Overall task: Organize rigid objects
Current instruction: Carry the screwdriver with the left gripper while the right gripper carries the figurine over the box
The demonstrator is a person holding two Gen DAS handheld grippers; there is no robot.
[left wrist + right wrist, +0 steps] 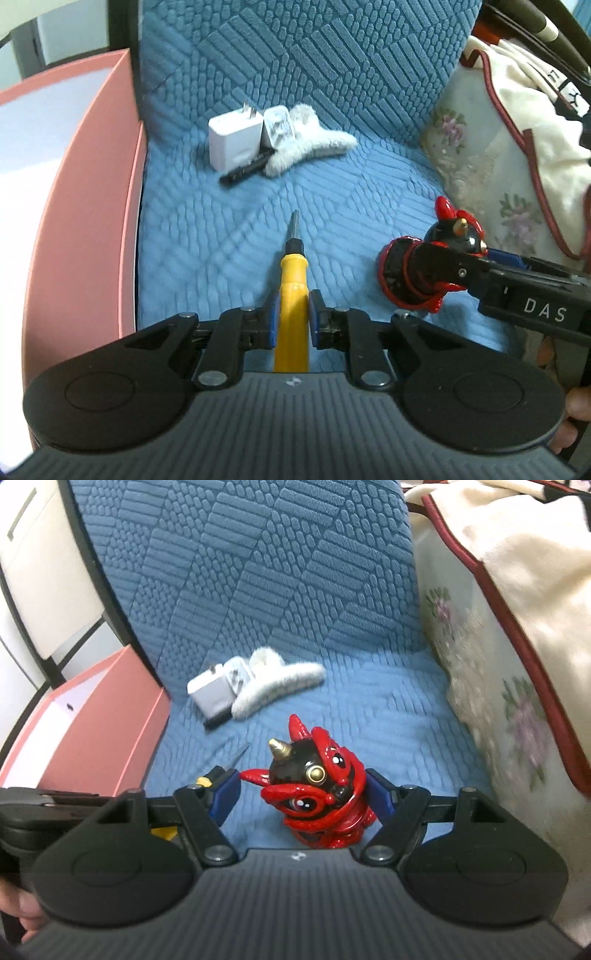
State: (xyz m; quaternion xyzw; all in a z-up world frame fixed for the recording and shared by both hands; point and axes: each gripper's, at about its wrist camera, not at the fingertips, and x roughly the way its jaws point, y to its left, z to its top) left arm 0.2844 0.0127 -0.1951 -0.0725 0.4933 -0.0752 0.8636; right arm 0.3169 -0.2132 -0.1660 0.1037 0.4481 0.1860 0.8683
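The left gripper clamps the yellow handle of a screwdriver between its blue pads, the metal tip pointing straight ahead of the fingers over a blue quilted seat cushion. The right gripper stands with fingers spread wide around a red-and-black horned figurine; whether either pad touches it cannot be told. Well ahead of both sets of fingers lie a white charger plug, a black pen and a fluffy white hair clip, bunched together. A pink box sits left of the left fingers.
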